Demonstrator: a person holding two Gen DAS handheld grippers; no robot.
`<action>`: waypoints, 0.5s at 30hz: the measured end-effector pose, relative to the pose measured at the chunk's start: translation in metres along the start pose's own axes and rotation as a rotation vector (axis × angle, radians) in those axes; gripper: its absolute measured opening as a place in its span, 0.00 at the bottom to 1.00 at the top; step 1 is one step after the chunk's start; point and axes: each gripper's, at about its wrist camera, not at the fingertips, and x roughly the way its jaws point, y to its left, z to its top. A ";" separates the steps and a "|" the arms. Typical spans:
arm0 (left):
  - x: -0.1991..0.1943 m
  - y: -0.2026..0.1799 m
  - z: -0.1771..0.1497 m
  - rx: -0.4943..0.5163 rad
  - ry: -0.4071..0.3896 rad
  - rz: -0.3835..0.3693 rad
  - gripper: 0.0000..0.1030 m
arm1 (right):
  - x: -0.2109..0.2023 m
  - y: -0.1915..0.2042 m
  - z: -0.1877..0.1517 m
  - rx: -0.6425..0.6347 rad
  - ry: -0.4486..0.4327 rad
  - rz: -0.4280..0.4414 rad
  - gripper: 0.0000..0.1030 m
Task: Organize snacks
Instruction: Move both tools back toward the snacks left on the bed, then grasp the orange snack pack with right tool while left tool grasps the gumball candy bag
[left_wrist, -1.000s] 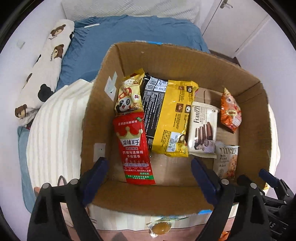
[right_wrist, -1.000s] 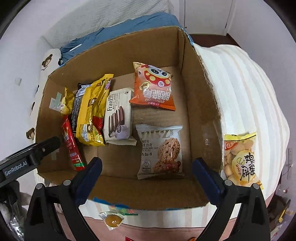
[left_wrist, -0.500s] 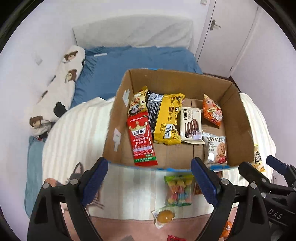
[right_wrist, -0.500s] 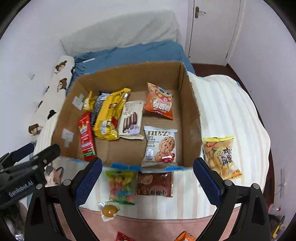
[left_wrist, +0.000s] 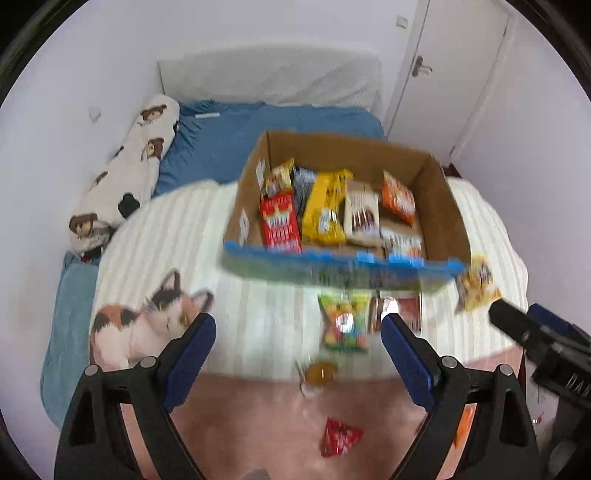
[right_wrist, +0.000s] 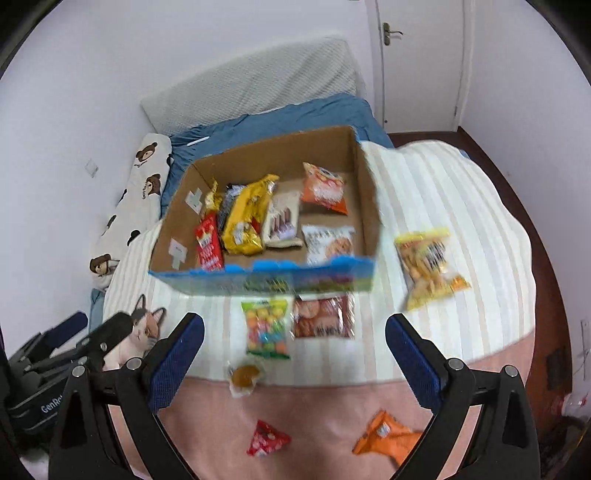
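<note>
Both grippers have backed way off from the cardboard box (right_wrist: 364, 206) in the last second. A moment ago each camera was nearly filled by the box's inside; now the box sits small in the upper middle of both views, and the whole front of the bed (right_wrist: 443, 206) has come into sight.

The left gripper (left_wrist: 297, 345) is wide open with nothing between its blue pads, and the right gripper (right_wrist: 295, 343) looks the same, spread and empty.

Six or so packs already lie flat in the box, like the red one (right_wrist: 208, 245) at its left and the orange one (right_wrist: 325, 190) at the upper right. Still outside, though: the colourful candy bag (right_wrist: 266, 328) and a brown pack (right_wrist: 323, 315) just below the box's front wall, a yellow snack bag (right_wrist: 430, 266) right of the box, a small round wrapped snack (right_wrist: 244, 376) at centre, plus a little red packet (right_wrist: 266, 441) and an orange packet (right_wrist: 386, 435) near the bottom on the pink blanket (right_wrist: 332, 406).

My read: they've pulled out to go shopping for the next pick. The candy bag sits right between both sets of pads, so that'd be my guess.
</note>
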 end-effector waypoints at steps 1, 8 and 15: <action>0.002 -0.002 -0.009 0.005 0.018 -0.004 0.89 | -0.001 -0.005 -0.005 0.008 0.006 -0.005 0.97; 0.033 -0.016 -0.063 0.039 0.155 -0.005 0.89 | 0.016 -0.073 -0.065 0.155 0.122 -0.014 0.91; 0.073 -0.025 -0.110 0.055 0.298 0.007 0.89 | 0.061 -0.100 -0.120 -0.003 0.297 -0.108 0.91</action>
